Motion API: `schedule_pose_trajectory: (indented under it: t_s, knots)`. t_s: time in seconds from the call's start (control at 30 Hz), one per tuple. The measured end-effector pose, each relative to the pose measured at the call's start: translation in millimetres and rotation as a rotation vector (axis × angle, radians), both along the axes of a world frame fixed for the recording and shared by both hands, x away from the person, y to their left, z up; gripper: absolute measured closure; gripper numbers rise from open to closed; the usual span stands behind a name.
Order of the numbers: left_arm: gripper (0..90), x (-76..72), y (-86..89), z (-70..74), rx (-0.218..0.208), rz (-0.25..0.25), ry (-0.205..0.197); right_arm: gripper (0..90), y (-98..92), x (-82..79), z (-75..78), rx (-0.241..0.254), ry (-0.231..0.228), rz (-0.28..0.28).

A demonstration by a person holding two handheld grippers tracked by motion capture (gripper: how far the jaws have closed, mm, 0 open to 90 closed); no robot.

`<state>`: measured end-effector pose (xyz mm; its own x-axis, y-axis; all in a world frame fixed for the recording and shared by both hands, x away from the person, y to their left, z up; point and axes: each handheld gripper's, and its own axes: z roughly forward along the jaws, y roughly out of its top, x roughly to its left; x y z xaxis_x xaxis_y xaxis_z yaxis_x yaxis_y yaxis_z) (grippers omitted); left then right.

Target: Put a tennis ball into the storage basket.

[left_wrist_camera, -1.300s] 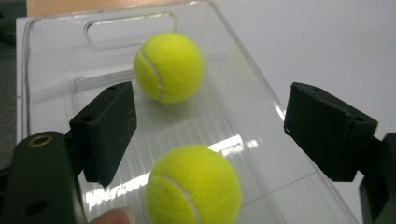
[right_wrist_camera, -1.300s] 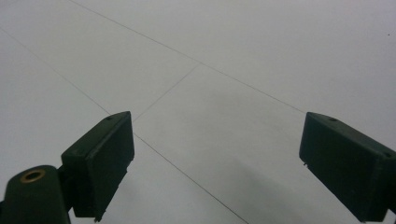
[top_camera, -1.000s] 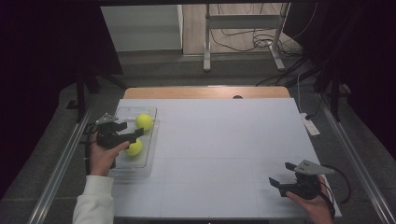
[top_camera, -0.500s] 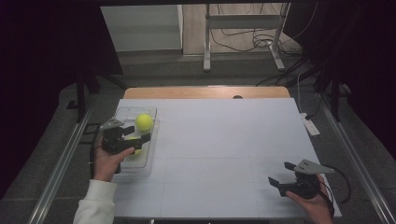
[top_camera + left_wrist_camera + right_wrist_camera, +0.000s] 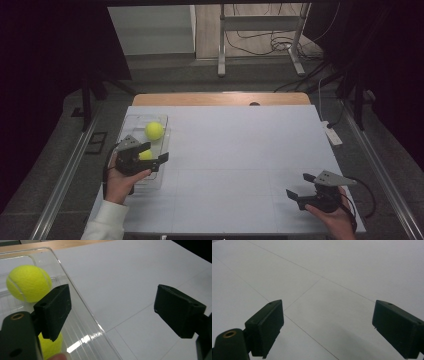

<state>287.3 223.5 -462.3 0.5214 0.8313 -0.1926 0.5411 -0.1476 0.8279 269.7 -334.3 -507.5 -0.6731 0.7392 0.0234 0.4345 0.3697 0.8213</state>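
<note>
A clear plastic tray (image 5: 131, 120) lies at the table's left edge with two yellow tennis balls in it. One ball (image 5: 154, 130) rests at the far end, the other (image 5: 145, 155) nearer me, partly behind my left gripper (image 5: 156, 151). That gripper hovers over the tray's near right side, open and holding nothing. In the left gripper view the far ball (image 5: 27, 282) and the near ball (image 5: 50, 346) sit left of the tray's rim (image 5: 75, 287), which runs between the wide jaws. My right gripper (image 5: 297, 185) stands open over bare table at the near right.
A white sheet (image 5: 240, 150) covers the table, with a wooden strip (image 5: 215, 99) along the far edge. A small white device (image 5: 332, 134) lies at the right edge. A metal stand (image 5: 260, 22) and cables are on the floor behind.
My left gripper has drifted toward me and a little right along the tray. Both balls stayed put. The right gripper has not moved.
</note>
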Motion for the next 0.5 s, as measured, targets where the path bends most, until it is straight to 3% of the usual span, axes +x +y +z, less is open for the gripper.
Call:
schedule_pose_trajectory:
  t_s: [0.37, 0.5]
  knots:
    - [14.0, -35.8, -6.2, -12.3, 0.023, -0.063, -0.047, 10.7, 6.8, -1.0, -1.7, -0.022, 0.003, 0.012]
    - [13.9, -46.8, -5.7, -19.7, 0.034, -0.05, -0.047, 10.7, 10.2, -0.2, -2.6, -0.027, 0.007, 0.018]
